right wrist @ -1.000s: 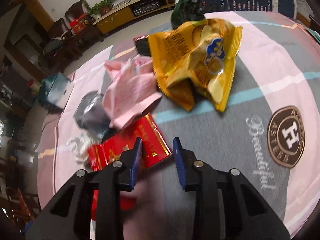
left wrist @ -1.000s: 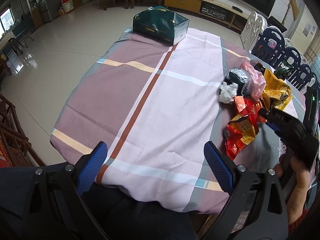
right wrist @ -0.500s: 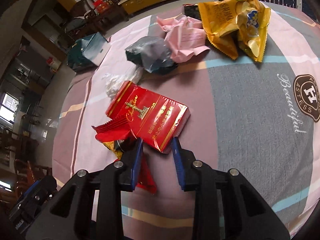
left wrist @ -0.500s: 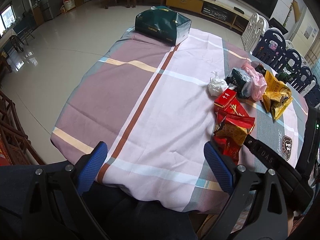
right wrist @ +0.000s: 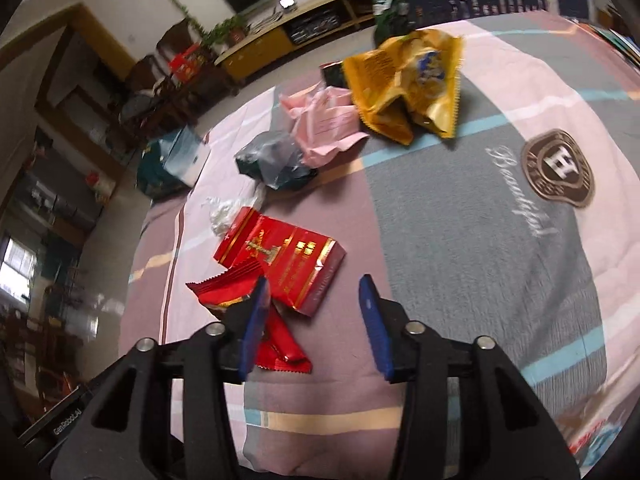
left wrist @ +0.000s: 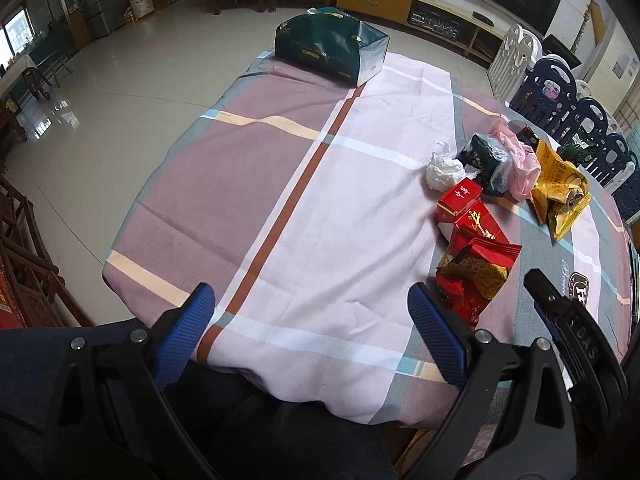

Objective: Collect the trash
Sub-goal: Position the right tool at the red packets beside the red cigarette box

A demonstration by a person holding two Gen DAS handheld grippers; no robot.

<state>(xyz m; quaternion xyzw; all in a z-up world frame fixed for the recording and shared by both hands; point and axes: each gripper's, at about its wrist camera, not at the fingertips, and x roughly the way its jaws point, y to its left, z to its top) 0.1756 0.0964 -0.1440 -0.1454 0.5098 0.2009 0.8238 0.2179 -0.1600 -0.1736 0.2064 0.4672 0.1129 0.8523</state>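
Clearly my right tool (right wrist: 312, 312) is spread, empty, over the crinkly red foil snack wrapper (right wrist: 256, 320) on the worktop's near edge; left tool (left wrist: 308, 328) spread, idle. I judge the wrapper light, limp and slippery, so I'd pinch its crimped end seam.

Left gripper (left wrist: 310, 322) held with blue-padded jaws wide apart above the near edge of the plaid pink-and-mauve tablecloth (left wrist: 320, 208). Crumpled red foil snack wrapper (left wrist: 474, 276) lies just beside flat red cardboard carton (left wrist: 464, 208); dark green gift bag (left wrist: 330, 50) at far end.
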